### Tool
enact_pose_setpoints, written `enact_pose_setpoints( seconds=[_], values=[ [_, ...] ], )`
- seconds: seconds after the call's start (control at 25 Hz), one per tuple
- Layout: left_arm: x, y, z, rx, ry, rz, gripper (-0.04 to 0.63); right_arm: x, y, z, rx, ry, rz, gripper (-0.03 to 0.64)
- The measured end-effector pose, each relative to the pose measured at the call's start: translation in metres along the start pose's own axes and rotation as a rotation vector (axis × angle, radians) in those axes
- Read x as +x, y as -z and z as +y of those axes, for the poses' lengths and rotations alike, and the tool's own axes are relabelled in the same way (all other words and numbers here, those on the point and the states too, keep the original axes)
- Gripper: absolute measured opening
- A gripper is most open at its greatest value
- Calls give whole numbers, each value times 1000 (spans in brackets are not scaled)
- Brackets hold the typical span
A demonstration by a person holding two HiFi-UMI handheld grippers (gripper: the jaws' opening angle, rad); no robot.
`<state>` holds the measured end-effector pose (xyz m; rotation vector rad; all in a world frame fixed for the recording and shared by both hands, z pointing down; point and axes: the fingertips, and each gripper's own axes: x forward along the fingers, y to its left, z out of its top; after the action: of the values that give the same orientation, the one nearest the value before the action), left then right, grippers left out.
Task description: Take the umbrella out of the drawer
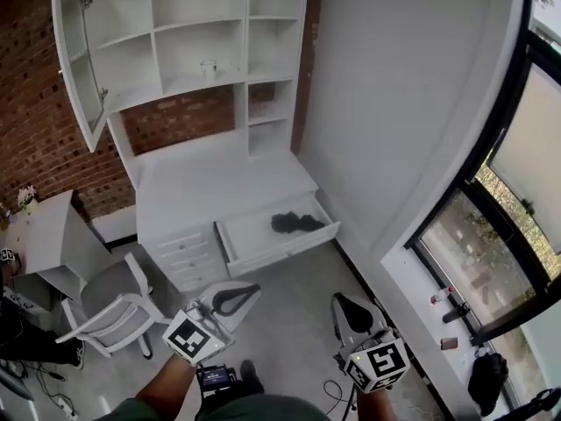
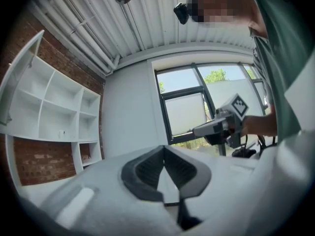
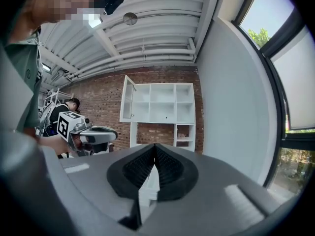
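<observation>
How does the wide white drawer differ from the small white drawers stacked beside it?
The wide white drawer is pulled open; the stacked small white drawers are shut. The wide drawer shows a black folded umbrella inside; the small drawers' contents are hidden. The wide drawer is far broader than each small one. Both sit in the same white desk.

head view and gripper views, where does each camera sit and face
Head view: on the head, steeply down at the open drawer with the umbrella; both forearms show.
Left gripper view: on left gripper, facing the window; own shut jaws show.
Right gripper view: on right gripper, facing the shelf unit; own shut jaws show.
Shared: all show the shelf unit.
</observation>
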<state>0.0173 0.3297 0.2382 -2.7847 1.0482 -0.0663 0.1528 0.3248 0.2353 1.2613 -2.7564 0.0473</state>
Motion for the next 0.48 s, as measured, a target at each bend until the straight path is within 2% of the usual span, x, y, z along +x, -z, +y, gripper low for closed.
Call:
enact_pose_setpoints(
  seconds=[0.2, 0.48],
  values=[
    [14, -10, 56, -17, 13, -43, 3, 51, -22, -16, -29, 37, -12, 6],
    [25, 8, 119, -25, 45, -75, 3, 119, -25, -20, -34, 62, -16, 8]
  ],
)
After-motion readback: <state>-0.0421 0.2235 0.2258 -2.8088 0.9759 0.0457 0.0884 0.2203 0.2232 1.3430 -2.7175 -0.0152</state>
